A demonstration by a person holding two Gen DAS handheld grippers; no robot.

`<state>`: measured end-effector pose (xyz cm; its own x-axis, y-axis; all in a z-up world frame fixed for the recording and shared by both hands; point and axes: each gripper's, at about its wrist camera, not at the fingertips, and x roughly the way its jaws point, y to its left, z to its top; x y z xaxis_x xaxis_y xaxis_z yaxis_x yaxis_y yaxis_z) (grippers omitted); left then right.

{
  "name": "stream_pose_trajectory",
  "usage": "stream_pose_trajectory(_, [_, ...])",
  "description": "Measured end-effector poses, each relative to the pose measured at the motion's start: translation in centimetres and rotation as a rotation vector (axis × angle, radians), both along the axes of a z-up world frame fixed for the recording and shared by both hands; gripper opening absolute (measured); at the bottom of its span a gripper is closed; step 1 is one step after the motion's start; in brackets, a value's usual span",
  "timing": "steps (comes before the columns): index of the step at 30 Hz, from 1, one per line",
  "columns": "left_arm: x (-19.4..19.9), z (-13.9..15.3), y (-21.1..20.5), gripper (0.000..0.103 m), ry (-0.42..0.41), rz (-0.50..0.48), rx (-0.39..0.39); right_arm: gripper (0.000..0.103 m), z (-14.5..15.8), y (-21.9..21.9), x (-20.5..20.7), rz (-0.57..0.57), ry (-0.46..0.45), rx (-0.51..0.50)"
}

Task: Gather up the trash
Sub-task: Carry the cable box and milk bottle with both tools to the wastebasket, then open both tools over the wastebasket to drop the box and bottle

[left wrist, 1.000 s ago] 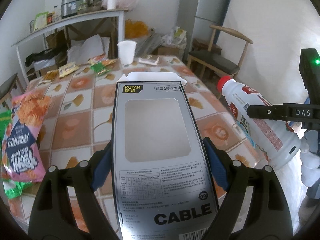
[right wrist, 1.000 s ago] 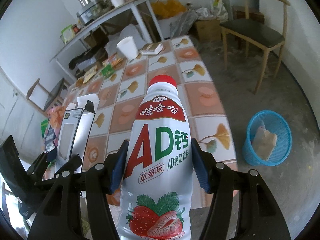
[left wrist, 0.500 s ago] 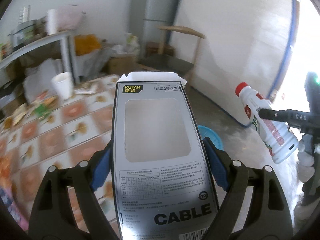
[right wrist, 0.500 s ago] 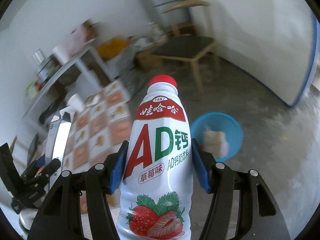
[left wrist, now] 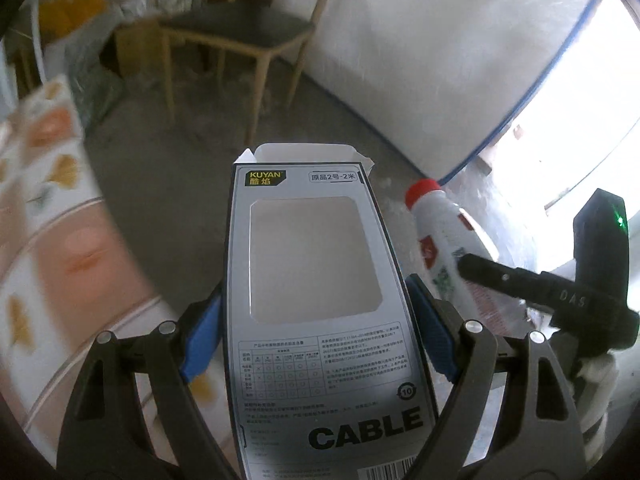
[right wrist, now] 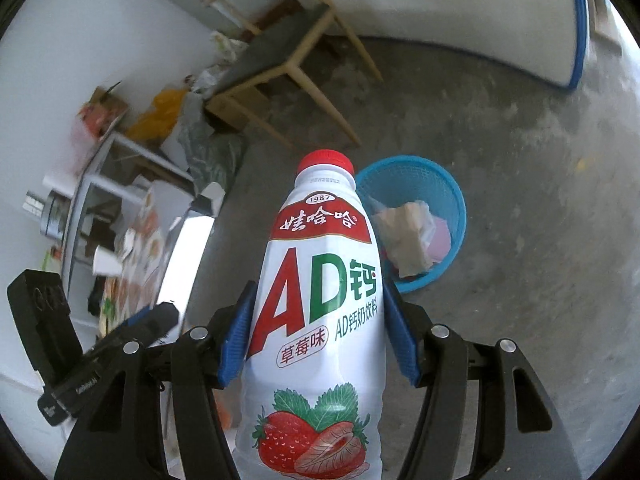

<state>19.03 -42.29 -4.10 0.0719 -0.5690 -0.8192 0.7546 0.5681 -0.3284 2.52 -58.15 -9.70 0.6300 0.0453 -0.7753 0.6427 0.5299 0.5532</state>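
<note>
My left gripper (left wrist: 316, 340) is shut on a grey cable box (left wrist: 316, 300) with a cut-out window, its blue pads pressing both long sides. My right gripper (right wrist: 318, 336) is shut on a white milk-drink bottle (right wrist: 320, 304) with a red cap and strawberry label. That bottle (left wrist: 444, 248) also shows at the right of the left wrist view, held by the right gripper (left wrist: 500, 280). A blue mesh waste basket (right wrist: 452, 200) stands on the concrete floor just beyond the bottle, with crumpled paper (right wrist: 408, 232) inside. The cable box (right wrist: 184, 256) appears at the left of the right wrist view.
A wooden chair (left wrist: 240, 36) stands on the floor ahead near the white wall. The table with the flowered cloth (left wrist: 44, 216) lies at the left. Bags and boxes (right wrist: 168, 116) pile up by the far wall. A paper cup (right wrist: 106, 262) stands on the table.
Both grippers have swung away from the table toward the floor and tipped downward, still carrying the box and bottle. The blue basket now lies close behind the bottle.
</note>
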Motion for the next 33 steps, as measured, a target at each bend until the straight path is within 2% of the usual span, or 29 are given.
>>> stream_pose_trajectory(3, [2.6,-2.5,-3.6,0.081,0.049,0.015,-0.006,0.06,-3.3,-3.0,2.0,-0.047,0.012,0.019])
stream_pose_trajectory(5, [3.9,-3.7,-4.9,0.085,0.091,0.01,-0.067,0.06,-5.7,-4.9,4.0,-0.061,0.019,-0.006])
stream_pose_trajectory(8, [5.1,-5.1,-6.4,0.088,0.131,0.062,-0.137,0.061,-9.9,-7.2,6.1,-0.093,0.033,-0.011])
stream_pose_trajectory(12, [5.1,-5.9,-6.8,0.088,0.153,0.094,-0.156,0.063,-14.0,-8.3,6.0,-0.152,0.117,0.004])
stream_pose_trajectory(14, [5.1,-5.3,-6.2,0.088,0.151,0.103,-0.168,0.063,-14.4,-8.2,4.8,-0.173,0.089,0.017])
stream_pose_trajectory(19, [4.1,-1.0,-2.8,0.088,0.06,0.116,-0.286,0.063,-12.9,-6.6,1.5,-0.167,0.073,-0.041])
stream_pose_trajectory(24, [1.8,4.6,2.5,0.088,-0.03,0.103,-0.407,0.063,-9.4,-4.2,-2.1,-0.141,0.046,-0.11])
stream_pose_trajectory(29, [-1.3,8.5,9.4,0.088,-0.084,0.123,-0.447,0.063,-4.4,-0.3,-5.1,-0.084,0.001,-0.19])
stream_pose_trajectory(33, [-4.1,9.9,15.9,0.088,-0.126,0.15,-0.417,0.063,0.0,3.8,-6.7,-0.033,-0.028,-0.259])
